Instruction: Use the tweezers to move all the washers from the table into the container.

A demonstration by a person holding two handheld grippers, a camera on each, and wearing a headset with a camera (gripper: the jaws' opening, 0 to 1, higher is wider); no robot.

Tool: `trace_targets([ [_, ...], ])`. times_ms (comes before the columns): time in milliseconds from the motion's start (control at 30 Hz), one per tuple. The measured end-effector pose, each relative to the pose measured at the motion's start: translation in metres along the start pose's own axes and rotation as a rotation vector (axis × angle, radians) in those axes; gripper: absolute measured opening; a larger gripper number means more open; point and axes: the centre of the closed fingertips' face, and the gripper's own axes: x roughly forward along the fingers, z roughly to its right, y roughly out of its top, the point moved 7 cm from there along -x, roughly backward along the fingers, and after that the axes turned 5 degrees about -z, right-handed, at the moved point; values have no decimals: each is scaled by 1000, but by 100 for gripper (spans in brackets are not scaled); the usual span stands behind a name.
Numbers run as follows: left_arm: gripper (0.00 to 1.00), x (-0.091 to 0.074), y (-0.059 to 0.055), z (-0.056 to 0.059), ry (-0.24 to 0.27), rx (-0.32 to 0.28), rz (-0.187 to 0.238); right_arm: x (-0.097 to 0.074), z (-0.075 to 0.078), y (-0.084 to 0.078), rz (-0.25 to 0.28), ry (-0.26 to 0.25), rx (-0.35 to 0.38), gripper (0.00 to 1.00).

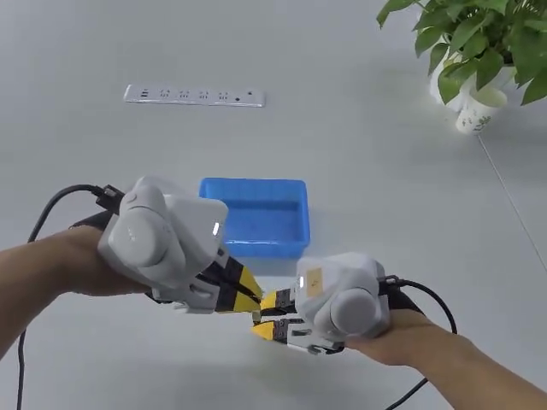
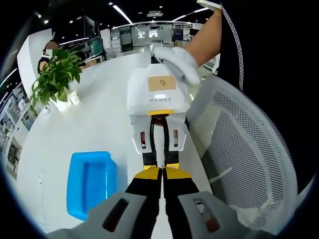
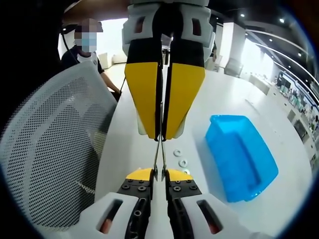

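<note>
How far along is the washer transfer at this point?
Done: nothing visible; the blue container looks empty. In hand: the left gripper and right gripper both have jaws closed on the tweezers. Remaining: a few washers lie on the table.

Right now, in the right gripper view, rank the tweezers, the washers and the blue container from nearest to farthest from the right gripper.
1. tweezers: pinched in the right gripper, straight ahead, the far end in the left gripper.
2. washers: on the table just ahead, slightly right.
3. blue container: farther out on the right.
</note>
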Motion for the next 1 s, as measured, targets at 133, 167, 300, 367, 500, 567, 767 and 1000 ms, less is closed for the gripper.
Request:
trace_targets([
  [133, 4, 1, 2, -2, 4, 8, 2, -2, 2, -1, 1, -14, 4, 10],
  [167, 4, 1, 2, -2, 4, 10, 3, -2, 2, -2, 3, -16, 8, 10],
  [300, 4, 2, 3, -4, 5, 14, 4, -4, 3, -3, 2, -26, 8, 10],
  [367, 4, 4, 4, -5, 3, 16, 5, -5, 4, -5, -3, -34, 3, 10],
  [500, 4, 6, 7, -6, 1, 19, 7, -7, 5, -8, -5, -40, 3, 10],
  [567, 4, 7, 7, -8, 1, 20, 9, -8, 6, -10, -5, -45, 9, 10],
  [767, 4, 11, 11, -12, -6, 26, 8, -13, 10, -15, -5, -62, 29, 10],
  [1000, 4, 15, 16, -17, -11, 39, 9, -17, 13, -19, -11, -78, 37, 10],
])
